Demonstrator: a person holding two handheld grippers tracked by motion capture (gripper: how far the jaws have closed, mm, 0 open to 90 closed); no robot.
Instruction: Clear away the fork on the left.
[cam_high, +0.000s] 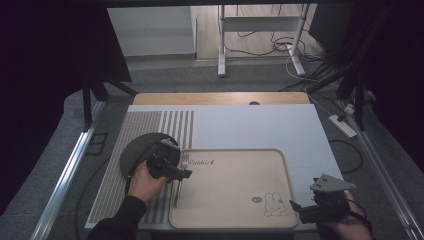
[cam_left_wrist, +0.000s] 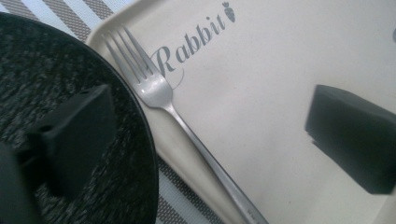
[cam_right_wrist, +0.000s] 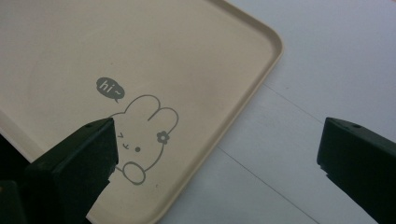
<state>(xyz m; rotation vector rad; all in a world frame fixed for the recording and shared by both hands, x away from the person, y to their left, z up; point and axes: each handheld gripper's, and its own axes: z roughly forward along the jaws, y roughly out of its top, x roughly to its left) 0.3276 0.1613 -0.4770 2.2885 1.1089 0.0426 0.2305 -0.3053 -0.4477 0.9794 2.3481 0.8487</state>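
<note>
Fork (cam_left_wrist: 187, 126) lies between left hand-held gripper's (cam_left_wrist: 210, 135) open jaws.

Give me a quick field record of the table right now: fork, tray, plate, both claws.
fork: lies on the tray's left edge, tines toward the far side, beside the word Rabbit
tray: beige, on the white mat, otherwise bare
plate: dark, round, left of the tray on the striped mat
left claw: open, above the fork, nothing between its jaws
right claw: open, at the tray's near right corner, holding nothing
</note>
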